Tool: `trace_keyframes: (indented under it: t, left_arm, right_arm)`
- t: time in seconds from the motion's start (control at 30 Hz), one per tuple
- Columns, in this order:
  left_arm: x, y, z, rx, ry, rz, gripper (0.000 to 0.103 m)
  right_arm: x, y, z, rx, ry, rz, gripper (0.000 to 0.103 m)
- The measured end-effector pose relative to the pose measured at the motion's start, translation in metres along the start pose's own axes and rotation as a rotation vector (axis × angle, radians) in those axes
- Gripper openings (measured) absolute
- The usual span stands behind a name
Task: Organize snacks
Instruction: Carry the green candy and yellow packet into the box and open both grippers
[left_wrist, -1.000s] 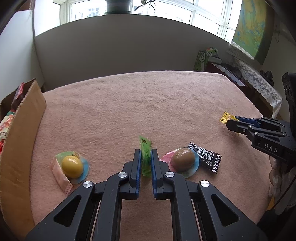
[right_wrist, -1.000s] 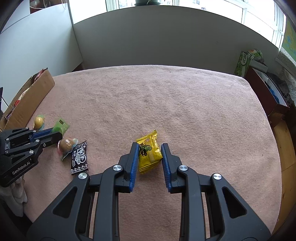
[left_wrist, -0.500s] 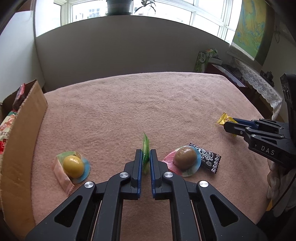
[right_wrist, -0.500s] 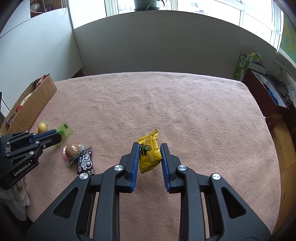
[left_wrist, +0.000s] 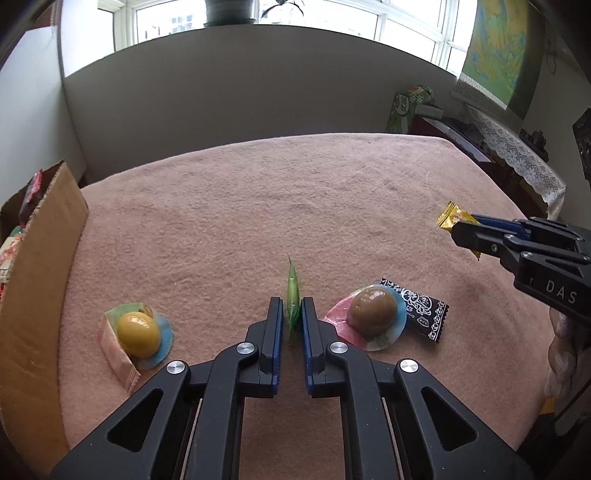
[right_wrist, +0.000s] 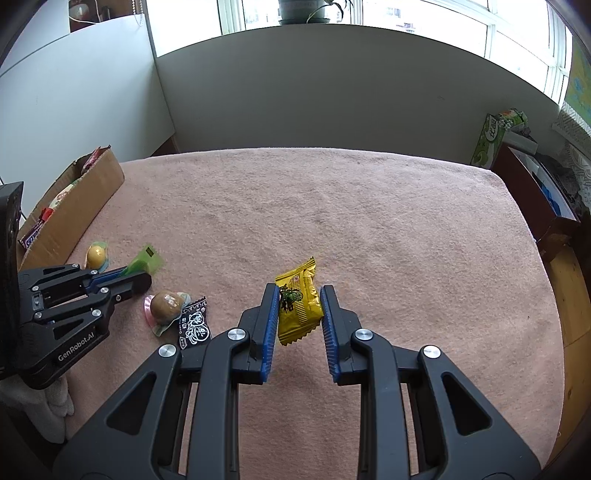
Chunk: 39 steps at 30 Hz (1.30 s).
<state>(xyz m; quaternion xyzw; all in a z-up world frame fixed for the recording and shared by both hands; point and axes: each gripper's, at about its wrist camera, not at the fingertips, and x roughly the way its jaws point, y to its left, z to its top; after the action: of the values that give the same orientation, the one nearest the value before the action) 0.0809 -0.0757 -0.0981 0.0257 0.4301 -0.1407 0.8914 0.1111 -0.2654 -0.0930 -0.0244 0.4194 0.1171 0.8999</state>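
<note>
**Two snacks gripped, box off to the left**

A thin green foil sachet (left_wrist: 293, 295) is pinched edge-on in the narrowed left gripper (left_wrist: 292, 314), its long axis pointing ahead. A crinkled yellow snack packet (right_wrist: 298, 302) is clamped in the right gripper (right_wrist: 299, 306). The open brown cardboard box (left_wrist: 44, 266) lies left of both, nearer the left gripper. A pink fleece blanket (left_wrist: 258, 206) covers the table; windows are seen behind.

You get soft daylight from the bright, blown-out windows (left_wrist: 332, 22); fisheye bends and darkens edges; focus stays sharp.
</note>
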Motion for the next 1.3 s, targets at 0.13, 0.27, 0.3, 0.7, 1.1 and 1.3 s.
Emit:
trace_keyframes:
  t: [0.13,0.27,0.3,0.7,1.1,1.3]
  left_arm:
    - [-0.002,0.003,0.000,-0.017,-0.012,0.005,0.004]
    - [-0.010,0.009,-0.002,-0.047,-0.035,-0.001,0.004]
    - [-0.011,0.011,-0.001,-0.056,-0.040,-0.004,0.004]
    - [-0.057,0.016,0.002,-0.042,-0.166,0.026,0.004]
    - [-0.093,0.050,-0.008,-0.101,-0.239,0.071,0.004]
    - [-0.112,0.074,-0.018,-0.133,-0.273,0.106,0.004]
  right_arm:
    - [-0.002,-0.003,0.000,0.010,-0.008,-0.001,0.023]
    - [-0.006,-0.007,0.001,0.022,-0.017,0.009,0.023]
    - [-0.007,-0.006,0.002,0.022,-0.021,0.011,0.023]
    - [-0.034,0.027,0.022,0.005,-0.100,0.081,0.023]
    - [-0.039,0.108,0.047,-0.065,-0.131,0.185,0.023]
    - [-0.035,0.150,0.055,-0.098,-0.136,0.244,0.023]
